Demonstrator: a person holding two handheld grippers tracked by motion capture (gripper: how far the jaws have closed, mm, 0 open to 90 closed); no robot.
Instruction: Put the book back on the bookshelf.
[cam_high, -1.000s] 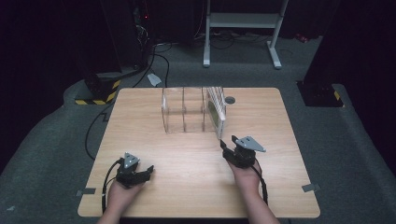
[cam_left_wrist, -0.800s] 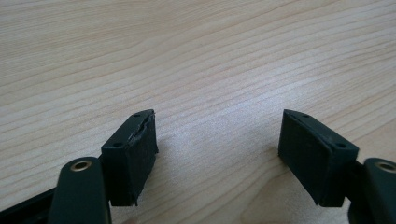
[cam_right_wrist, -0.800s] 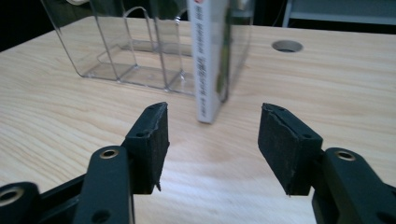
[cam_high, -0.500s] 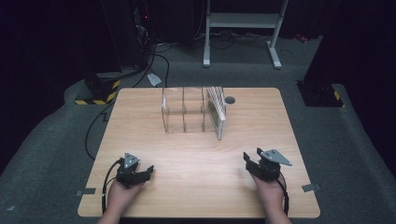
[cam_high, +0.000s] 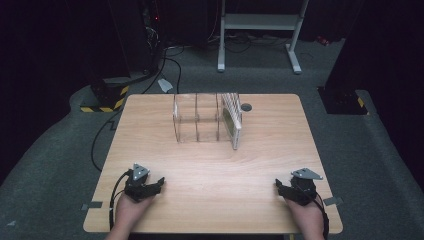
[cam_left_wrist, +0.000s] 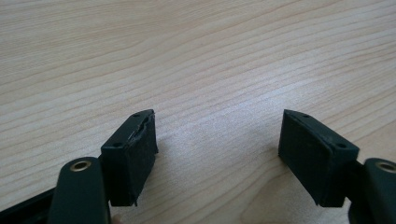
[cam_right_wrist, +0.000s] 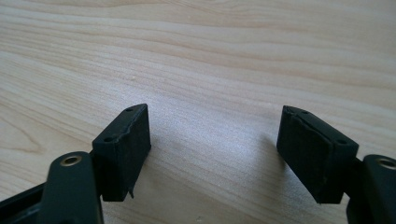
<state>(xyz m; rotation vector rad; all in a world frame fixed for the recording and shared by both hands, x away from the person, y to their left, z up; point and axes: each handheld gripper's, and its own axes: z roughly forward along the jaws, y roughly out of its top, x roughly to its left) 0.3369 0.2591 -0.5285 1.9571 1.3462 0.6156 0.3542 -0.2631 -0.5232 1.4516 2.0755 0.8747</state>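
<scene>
My right gripper (cam_high: 283, 186) sits lower right of the high view, jaws just opened, nothing between them. My left gripper (cam_high: 156, 183), lower left, also gapes empty. The clear rack (cam_high: 207, 120) stands upper centre, long axis left-right, roughly equidistant from both — I'd judge.

Table (cam_high: 210, 165) evenly and brightly lit from above; the surrounding room falls off to near black. High view soft, with low detail on the clear rack (cam_high: 205, 117). In both gripper views the wood grain is sharp at mid-distance, a pale sheen lies between the jaws, short soft shadows sit beside them, and the near parts are blurred.
</scene>
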